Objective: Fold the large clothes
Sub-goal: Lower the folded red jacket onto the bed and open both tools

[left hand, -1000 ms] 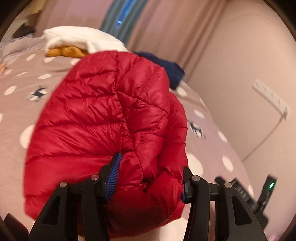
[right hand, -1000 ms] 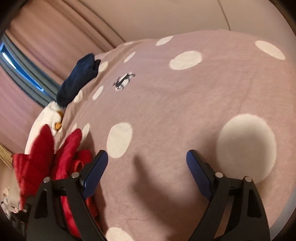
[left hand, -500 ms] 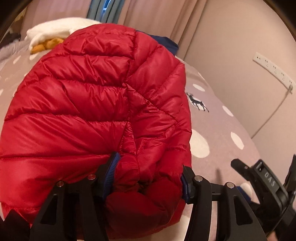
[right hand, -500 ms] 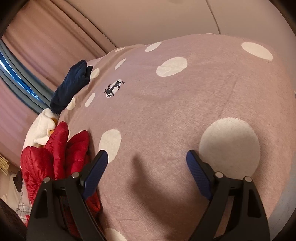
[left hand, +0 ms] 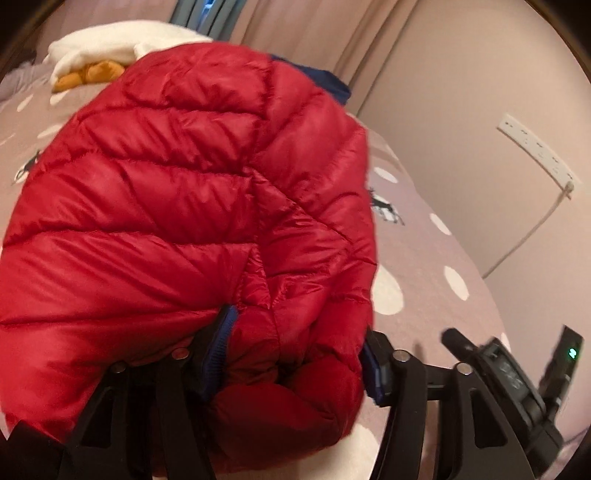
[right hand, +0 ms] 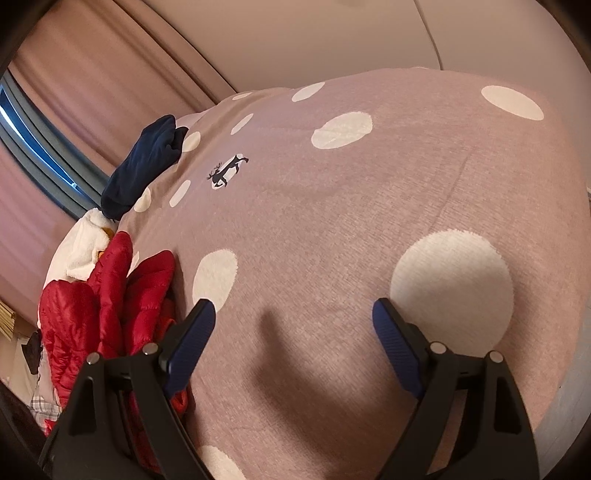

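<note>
1. While its jaws are opening, the left gripper (left hand: 295, 350) has a bunched fold of the red puffer jacket (left hand: 184, 206) between its blue pads; the left pad is pressed into the quilted fabric, and the right pad sits at the fabric's edge, so whether it touches I cannot tell.
2. Spread over the spotted bedcover (left hand: 424, 266), the jacket fills most of the left wrist view, its quilted panels running away from the gripper toward the curtains (left hand: 295, 33).
3. Behind the jacket lie a white fleece item (left hand: 110, 40) with something orange-brown (left hand: 88, 74) tucked under it, and a dark navy garment (left hand: 325, 81) peeking out at the jacket's far right edge.
4. To the right, on the wall (left hand: 461, 129), a white power strip (left hand: 535, 151) hangs with a cord trailing down.
5. At the lower right of the same view, the other gripper's black body shows a small green light (left hand: 572, 352).
6. The right gripper (right hand: 293, 332) stands wide open with nothing between its pads, poised over bare bedcover (right hand: 332, 221) beside a large white dot (right hand: 450, 284).
7. From the right wrist view, the jacket (right hand: 107, 302) lies bunched at the left, just beside the left finger, with the white fleece (right hand: 81, 247) and the navy garment (right hand: 144, 162) farther back, near the curtains (right hand: 92, 81).
8. A small black reindeer print (right hand: 227, 171) marks the cover between the navy garment and the dots.
</note>
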Demonstrator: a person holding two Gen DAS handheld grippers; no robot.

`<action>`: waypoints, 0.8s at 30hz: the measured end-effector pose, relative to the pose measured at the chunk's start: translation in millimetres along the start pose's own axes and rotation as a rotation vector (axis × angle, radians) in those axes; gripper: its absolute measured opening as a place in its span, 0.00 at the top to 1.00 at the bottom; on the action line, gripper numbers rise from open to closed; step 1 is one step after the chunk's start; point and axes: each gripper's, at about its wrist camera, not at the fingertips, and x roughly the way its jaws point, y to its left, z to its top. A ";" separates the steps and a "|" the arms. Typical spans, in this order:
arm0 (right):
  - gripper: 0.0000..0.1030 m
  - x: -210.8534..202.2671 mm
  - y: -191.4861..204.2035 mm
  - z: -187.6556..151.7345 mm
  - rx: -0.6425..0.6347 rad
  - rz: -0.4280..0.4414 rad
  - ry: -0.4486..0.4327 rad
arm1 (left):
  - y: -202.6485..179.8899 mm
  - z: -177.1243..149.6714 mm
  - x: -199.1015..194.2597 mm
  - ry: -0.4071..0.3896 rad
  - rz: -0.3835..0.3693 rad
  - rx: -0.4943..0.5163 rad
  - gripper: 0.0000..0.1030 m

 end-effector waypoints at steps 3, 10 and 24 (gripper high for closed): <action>0.13 2.7 5.8 -1.1 -0.028 -0.021 0.002 | -0.1 1.1 -16.3 -0.003 -0.027 -0.015 0.31; 0.12 5.7 11.4 -1.8 -0.065 -0.051 0.004 | 2.7 11.6 -51.1 -0.038 -0.003 -0.021 0.31; 0.10 7.5 12.2 -4.1 -0.080 -0.060 0.007 | -13.3 8.8 -47.8 -0.100 0.116 -0.050 0.31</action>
